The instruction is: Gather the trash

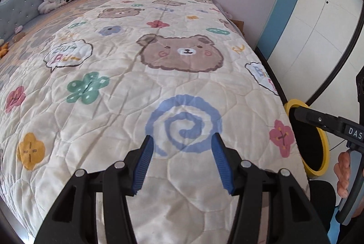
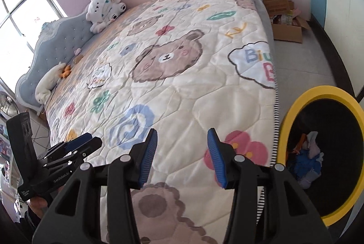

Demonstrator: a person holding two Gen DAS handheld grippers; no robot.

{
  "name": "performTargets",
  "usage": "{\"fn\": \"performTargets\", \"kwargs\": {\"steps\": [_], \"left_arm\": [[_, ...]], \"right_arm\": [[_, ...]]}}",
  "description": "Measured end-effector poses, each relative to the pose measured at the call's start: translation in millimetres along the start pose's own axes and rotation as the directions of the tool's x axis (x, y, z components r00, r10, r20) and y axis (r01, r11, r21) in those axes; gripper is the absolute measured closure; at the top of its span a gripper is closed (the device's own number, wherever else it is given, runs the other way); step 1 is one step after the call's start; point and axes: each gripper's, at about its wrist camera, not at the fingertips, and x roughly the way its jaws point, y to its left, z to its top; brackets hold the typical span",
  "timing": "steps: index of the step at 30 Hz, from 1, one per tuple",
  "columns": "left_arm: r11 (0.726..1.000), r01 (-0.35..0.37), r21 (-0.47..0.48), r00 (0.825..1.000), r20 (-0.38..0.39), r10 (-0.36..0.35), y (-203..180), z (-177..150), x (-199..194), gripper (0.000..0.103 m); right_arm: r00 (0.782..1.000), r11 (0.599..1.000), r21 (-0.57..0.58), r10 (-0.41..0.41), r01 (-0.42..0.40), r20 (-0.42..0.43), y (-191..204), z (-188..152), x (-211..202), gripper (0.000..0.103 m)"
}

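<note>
Left gripper hangs above the quilt with its blue-padded jaws standing moderately apart and nothing between them; directly beyond its tips lies the printed blue spiral, and further ahead the printed bear face. Right gripper is likewise parted to a middling width and empty, hanging over the bed's near corner, with a pink flower print just beyond its right finger. The yellow-rimmed bin stands on the floor to the right of the right gripper, beside the quilt's edge; crumpled blue and pale trash lies inside it. No loose trash can be made out on the quilt. A white plush toy sits far ahead against the grey headboard. Cardboard boxes stand far ahead to the right.
</note>
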Motion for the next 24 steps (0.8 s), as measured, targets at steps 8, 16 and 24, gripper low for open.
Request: {"fn": "performTargets", "kwargs": {"steps": [8, 16, 24], "left_arm": [[0.998, -0.061, -0.035, 0.994, 0.092, 0.064, 33, -14, -16, 0.031], [0.995, -0.093, -0.044, 0.959, 0.263, 0.102, 32, -18, -57, 0.008], [0.989, -0.149, -0.011, 0.896, 0.422, 0.14, 17, -24, -110, 0.008]], "right_arm": [[0.996, 0.997, -0.037, -0.069, 0.071, 0.054, 29, -21, 1, 0.028], [0.96, 0.985, -0.055, -0.147, 0.164, 0.238, 51, -37, -31, 0.008], [0.877, 0.966, -0.036, -0.216, 0.255, 0.429, 69, -48, -69, 0.008]]}}
